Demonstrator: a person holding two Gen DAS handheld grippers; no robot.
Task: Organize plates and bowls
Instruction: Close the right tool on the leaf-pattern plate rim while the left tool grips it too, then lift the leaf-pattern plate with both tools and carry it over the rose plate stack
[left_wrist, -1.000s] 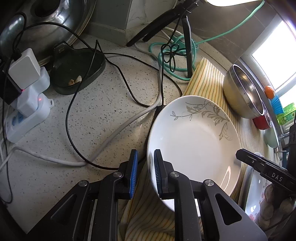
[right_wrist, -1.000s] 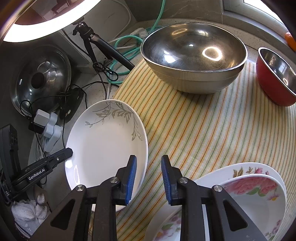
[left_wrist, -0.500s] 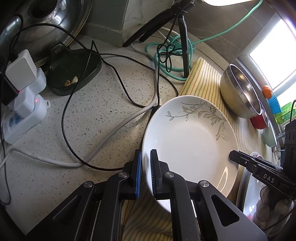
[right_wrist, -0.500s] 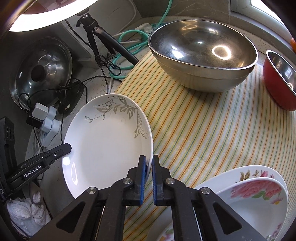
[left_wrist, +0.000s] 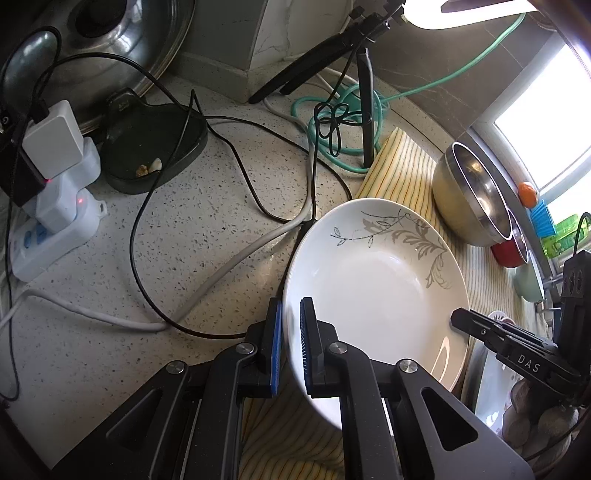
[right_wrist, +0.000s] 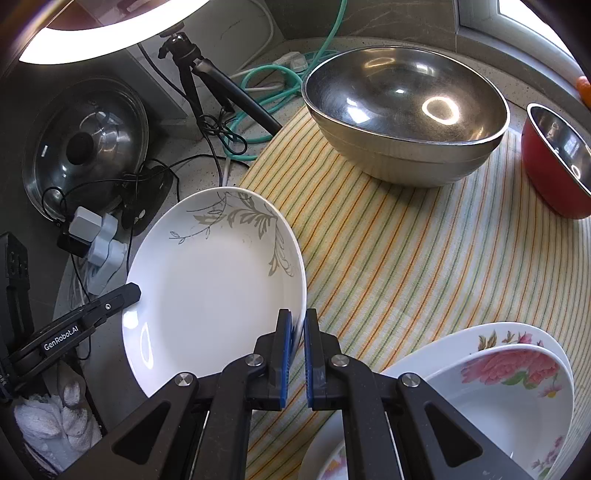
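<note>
A white plate with a grey leaf pattern (left_wrist: 373, 295) (right_wrist: 210, 288) lies half on the striped cloth (right_wrist: 406, 266), half over the speckled counter. My left gripper (left_wrist: 291, 314) is shut on the plate's left rim. My right gripper (right_wrist: 297, 321) is shut on the opposite, right rim. Each gripper shows in the other's view, at the plate's edge: the left gripper (right_wrist: 131, 291), the right gripper (left_wrist: 460, 317). A large steel bowl (right_wrist: 406, 122) and a red bowl (right_wrist: 554, 162) stand at the back of the cloth. Flower-patterned dishes (right_wrist: 509, 387) are stacked at the near right.
Black and white cables (left_wrist: 207, 229) trail over the counter left of the plate. A white power strip with adapters (left_wrist: 55, 221), a dark dish (left_wrist: 155, 147) and a pot lid (right_wrist: 85, 147) lie further left. A tripod (left_wrist: 365, 110) and green hose (left_wrist: 332, 122) stand behind.
Both grippers' jaws, apart around the plate's rim a second ago, have closed onto it. The plate has shifted slightly in view.
</note>
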